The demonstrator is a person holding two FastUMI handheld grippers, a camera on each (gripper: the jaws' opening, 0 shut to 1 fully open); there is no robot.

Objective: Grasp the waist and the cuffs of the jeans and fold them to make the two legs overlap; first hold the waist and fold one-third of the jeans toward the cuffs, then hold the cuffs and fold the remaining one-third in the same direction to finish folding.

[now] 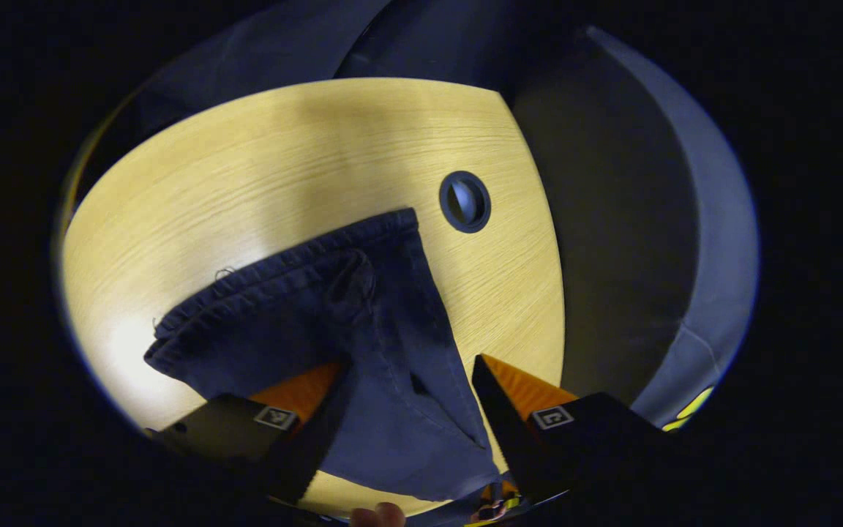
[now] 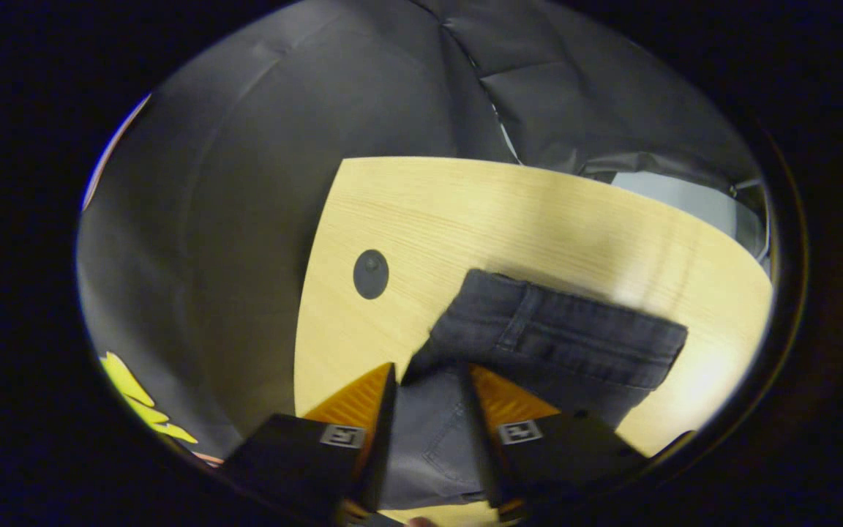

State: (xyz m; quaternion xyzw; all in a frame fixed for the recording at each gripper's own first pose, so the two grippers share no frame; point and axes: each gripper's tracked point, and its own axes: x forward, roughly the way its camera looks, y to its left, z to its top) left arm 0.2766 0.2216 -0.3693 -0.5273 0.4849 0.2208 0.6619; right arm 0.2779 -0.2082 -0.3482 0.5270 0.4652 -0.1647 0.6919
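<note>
Where the left gripper view shows cuffs at 11 o'clock, left tongs apart, the right gripper view shows waist at 1 o'clock; right tongs apart astride dark jeans on tabletop.

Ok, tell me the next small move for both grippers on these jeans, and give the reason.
Probably close both grippers before any lift. The left gripper stands open with the cuff end of the jeans between its fingers; the right gripper straddles the waistband with denim in its gap. The jeans lie flat on the table, so neither end looks clamped yet.
</note>
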